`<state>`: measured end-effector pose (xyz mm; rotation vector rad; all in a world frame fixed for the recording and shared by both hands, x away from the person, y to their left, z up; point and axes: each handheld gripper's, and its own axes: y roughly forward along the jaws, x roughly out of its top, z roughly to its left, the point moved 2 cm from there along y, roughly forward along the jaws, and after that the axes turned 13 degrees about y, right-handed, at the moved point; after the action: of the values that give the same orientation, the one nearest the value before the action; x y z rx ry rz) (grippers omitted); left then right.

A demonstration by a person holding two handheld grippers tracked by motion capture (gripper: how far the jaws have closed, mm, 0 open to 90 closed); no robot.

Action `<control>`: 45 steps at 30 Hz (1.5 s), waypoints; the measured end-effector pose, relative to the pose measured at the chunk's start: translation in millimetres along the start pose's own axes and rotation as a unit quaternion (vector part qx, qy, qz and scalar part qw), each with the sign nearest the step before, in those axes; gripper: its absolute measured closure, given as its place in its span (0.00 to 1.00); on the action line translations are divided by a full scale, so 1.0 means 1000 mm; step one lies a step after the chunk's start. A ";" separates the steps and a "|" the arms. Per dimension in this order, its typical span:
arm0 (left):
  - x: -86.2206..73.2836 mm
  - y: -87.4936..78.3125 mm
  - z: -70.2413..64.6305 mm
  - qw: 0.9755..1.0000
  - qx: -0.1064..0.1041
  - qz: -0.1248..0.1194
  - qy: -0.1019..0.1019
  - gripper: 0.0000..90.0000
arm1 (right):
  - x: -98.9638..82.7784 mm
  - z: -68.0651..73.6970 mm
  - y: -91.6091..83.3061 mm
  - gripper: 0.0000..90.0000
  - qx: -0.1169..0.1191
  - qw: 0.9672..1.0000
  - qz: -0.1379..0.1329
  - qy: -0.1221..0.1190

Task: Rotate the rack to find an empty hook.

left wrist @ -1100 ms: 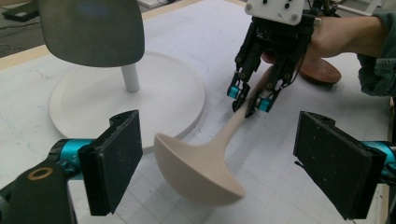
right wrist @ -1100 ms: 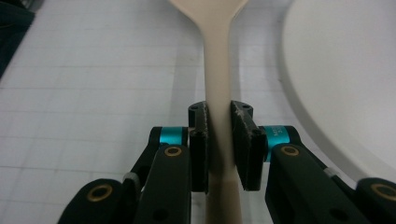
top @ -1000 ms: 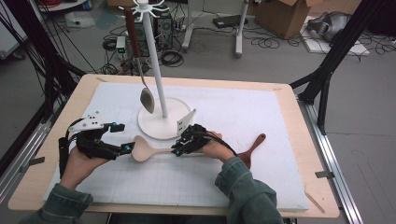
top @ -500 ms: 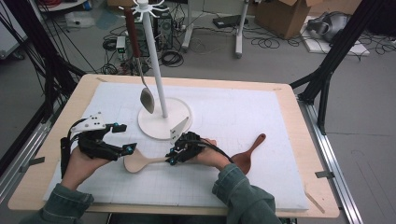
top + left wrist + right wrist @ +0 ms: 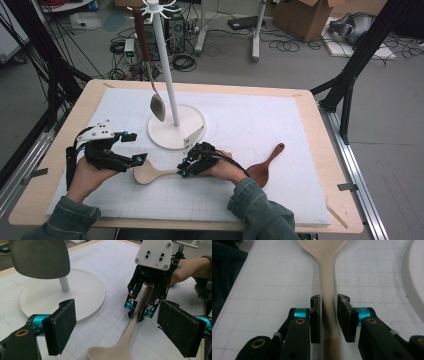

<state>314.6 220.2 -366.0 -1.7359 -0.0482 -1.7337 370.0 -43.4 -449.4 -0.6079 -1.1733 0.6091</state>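
Observation:
A pale wooden spoon (image 5: 150,174) lies on the white mat, bowl to the left. My right gripper (image 5: 186,167) straddles its handle (image 5: 328,290). Its jaws have just been opening, and a thin gap shows at each pad, so they no longer press on it. In the left gripper view the right gripper (image 5: 137,312) stands over the handle (image 5: 135,322). My left gripper (image 5: 134,147) is open wide just left of the bowl, its pads (image 5: 62,325) apart with the bowl (image 5: 112,352) low between them, untouched.
A white stand (image 5: 176,125) with a round base rises behind the grippers. A metal spoon (image 5: 157,106) hangs from it. A dark brown wooden spoon (image 5: 265,167) lies to the right of my right hand. The mat covers most of the wooden table (image 5: 330,150).
The right gripper brought the pale spoon a little toward the front edge and the left gripper. Its jaws have eased off the handle. The left gripper has not moved.

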 end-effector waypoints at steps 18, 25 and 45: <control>0.000 0.001 0.003 1.000 -0.007 -0.004 0.000 0.18 | -0.035 0.001 -0.047 0.58 -0.071 0.996 -0.026 0.046; 0.001 0.001 0.003 1.000 -0.007 -0.002 0.003 0.18 | -0.044 -0.001 -0.057 0.57 -0.086 0.995 -0.022 0.054; 0.002 0.005 0.003 1.000 -0.011 0.003 0.003 0.18 | -0.066 -0.001 -0.056 0.58 -0.103 0.993 -0.008 0.050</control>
<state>319.9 216.9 -366.4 -1.7442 -0.0223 -1.7414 360.0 -129.1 -452.6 -0.7939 -1.1531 0.4410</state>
